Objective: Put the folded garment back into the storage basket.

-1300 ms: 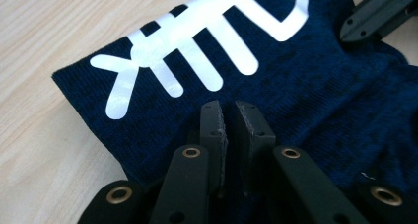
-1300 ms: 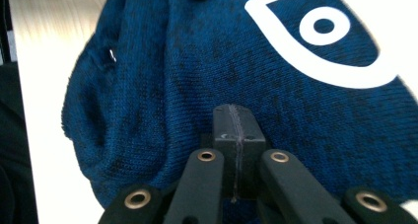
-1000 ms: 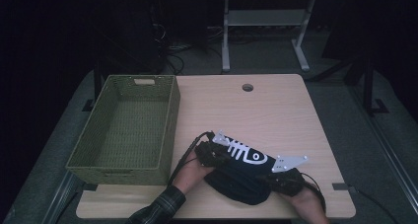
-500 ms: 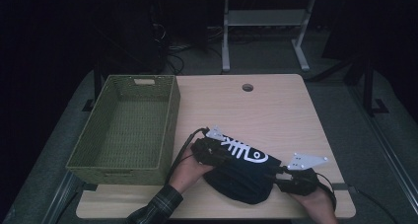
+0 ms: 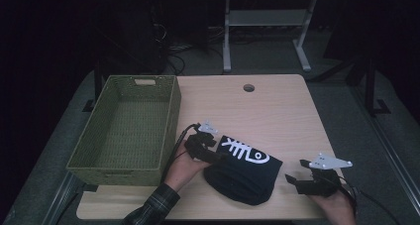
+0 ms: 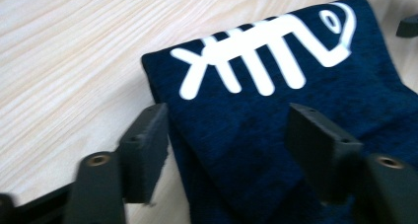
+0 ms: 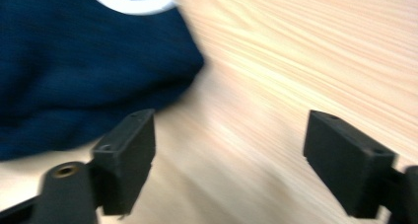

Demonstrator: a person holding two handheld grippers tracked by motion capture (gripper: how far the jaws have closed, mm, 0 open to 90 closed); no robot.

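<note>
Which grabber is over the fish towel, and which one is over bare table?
The left gripper hangs open over the dark blue towel. The right gripper is open over the bare table beside it.

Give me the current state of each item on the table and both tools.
Dark blue folded cloth with white fishbone print: lying flat on the table, released.
Green woven basket: upright, empty.
Left tool: open above the cloth edge, jaws just opened.
Right tool: open over bare wood beside the cloth, jaws just opened.
</note>
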